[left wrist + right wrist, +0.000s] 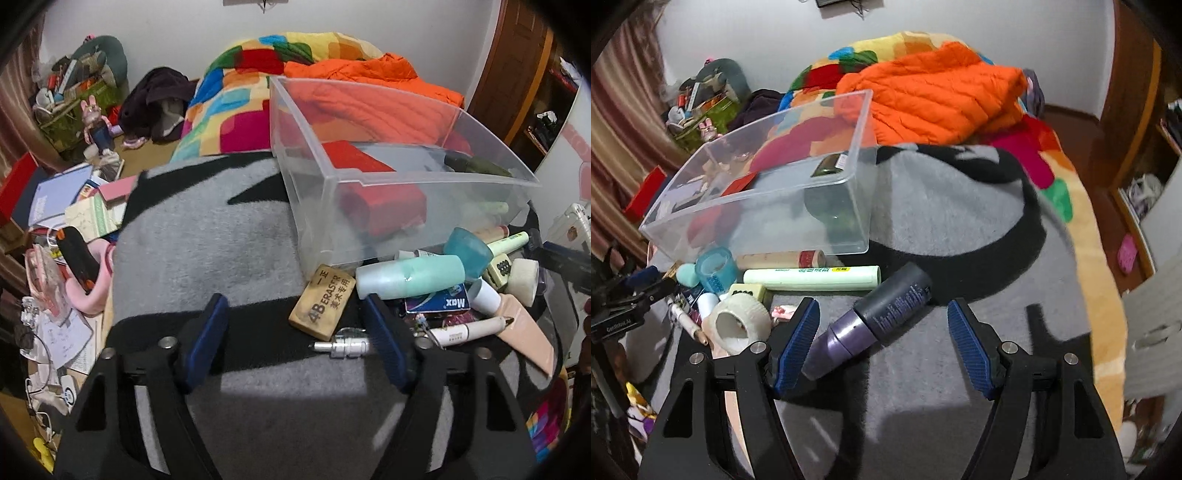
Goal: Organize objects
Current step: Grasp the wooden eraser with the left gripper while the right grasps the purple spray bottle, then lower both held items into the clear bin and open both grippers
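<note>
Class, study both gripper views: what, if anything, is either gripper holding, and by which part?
Nothing is held. The left gripper and right gripper stand open; the purple bottle lies between the right pads, ungripped.

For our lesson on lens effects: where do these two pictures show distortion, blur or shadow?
Left wrist view: fisheye bends the clear plastic bin, corners go black, and a shadow band lies on the grey fleece blanket ahead of the left gripper. Right wrist view: same curving, with motion blur along the right edge.
</note>
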The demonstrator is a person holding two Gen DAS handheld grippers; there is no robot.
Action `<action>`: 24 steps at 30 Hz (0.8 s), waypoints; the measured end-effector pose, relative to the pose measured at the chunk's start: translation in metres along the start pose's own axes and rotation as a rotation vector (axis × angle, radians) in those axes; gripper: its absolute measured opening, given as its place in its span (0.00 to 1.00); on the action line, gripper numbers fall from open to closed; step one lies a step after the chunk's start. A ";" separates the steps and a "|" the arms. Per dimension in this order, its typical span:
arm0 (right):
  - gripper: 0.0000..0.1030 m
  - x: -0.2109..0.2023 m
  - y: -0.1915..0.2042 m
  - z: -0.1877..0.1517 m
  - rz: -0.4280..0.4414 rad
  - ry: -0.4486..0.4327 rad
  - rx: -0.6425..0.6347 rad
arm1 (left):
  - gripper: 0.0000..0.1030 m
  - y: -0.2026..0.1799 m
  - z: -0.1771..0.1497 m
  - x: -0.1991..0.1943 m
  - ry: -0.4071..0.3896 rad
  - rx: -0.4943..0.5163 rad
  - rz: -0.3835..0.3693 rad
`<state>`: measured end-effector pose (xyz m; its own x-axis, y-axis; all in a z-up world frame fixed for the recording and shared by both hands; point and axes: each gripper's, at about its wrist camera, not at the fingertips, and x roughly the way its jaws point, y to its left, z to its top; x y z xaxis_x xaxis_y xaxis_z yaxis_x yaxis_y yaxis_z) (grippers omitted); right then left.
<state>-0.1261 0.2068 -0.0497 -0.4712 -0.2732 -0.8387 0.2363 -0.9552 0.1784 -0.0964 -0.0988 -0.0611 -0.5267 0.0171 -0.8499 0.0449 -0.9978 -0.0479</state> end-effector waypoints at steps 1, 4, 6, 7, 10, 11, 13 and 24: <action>0.66 0.002 0.000 -0.001 -0.003 0.001 0.003 | 0.63 -0.001 0.000 0.000 -0.004 0.003 0.002; 0.66 0.004 -0.003 -0.005 0.000 0.000 0.014 | 0.49 -0.003 -0.001 -0.001 -0.019 0.013 -0.013; 0.61 0.002 -0.006 -0.007 0.002 -0.008 0.025 | 0.38 -0.005 -0.003 -0.004 -0.027 0.021 -0.035; 0.55 0.002 -0.007 -0.008 0.001 -0.008 0.025 | 0.33 -0.007 -0.004 -0.005 -0.028 0.029 -0.042; 0.39 0.000 -0.010 -0.010 -0.008 -0.003 0.025 | 0.28 -0.012 -0.010 -0.009 -0.043 0.048 -0.035; 0.34 -0.001 -0.011 -0.011 -0.011 -0.003 0.023 | 0.27 -0.012 -0.012 -0.010 -0.045 0.048 -0.037; 0.26 -0.003 -0.014 -0.013 -0.018 -0.003 0.023 | 0.26 -0.011 -0.015 -0.013 -0.047 0.039 -0.043; 0.21 -0.011 -0.020 -0.018 -0.025 0.009 0.009 | 0.25 -0.011 -0.038 -0.033 -0.047 0.035 -0.037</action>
<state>-0.1099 0.2307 -0.0533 -0.4691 -0.2484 -0.8475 0.2173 -0.9626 0.1619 -0.0473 -0.0856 -0.0527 -0.5667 0.0515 -0.8223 -0.0048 -0.9982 -0.0592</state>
